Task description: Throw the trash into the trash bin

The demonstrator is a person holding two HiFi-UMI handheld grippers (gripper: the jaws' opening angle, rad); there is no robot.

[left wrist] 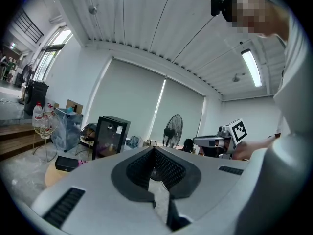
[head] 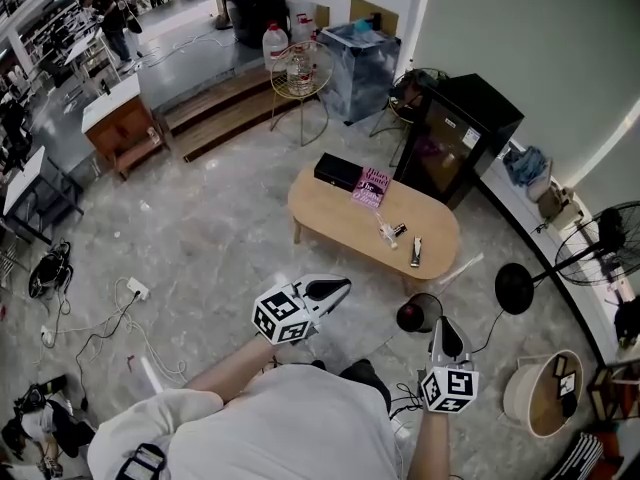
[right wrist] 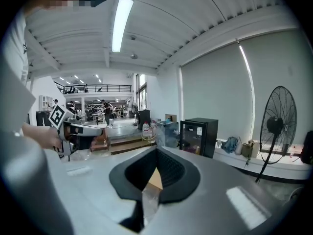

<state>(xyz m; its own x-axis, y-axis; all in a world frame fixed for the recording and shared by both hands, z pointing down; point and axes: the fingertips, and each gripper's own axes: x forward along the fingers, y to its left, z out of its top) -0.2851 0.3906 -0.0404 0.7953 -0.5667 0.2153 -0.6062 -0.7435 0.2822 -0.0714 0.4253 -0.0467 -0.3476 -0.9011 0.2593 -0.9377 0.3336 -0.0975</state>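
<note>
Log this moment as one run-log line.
left gripper: shut, empty | right gripper: shut, empty | small trash pieces: lying on oval light-wood table | stage: before pickup

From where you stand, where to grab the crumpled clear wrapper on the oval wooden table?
Probably its bunched middle, from above: the crumpled clear wrapper lies low and loose on the oval wooden table, and a small dark item sits close beside it.

White shirt point(head: 250, 418), dark trousers point(head: 362, 373), grey left gripper point(head: 346, 285), right gripper point(head: 446, 321), black-and-white marker cubes point(head: 283, 315)
</note>
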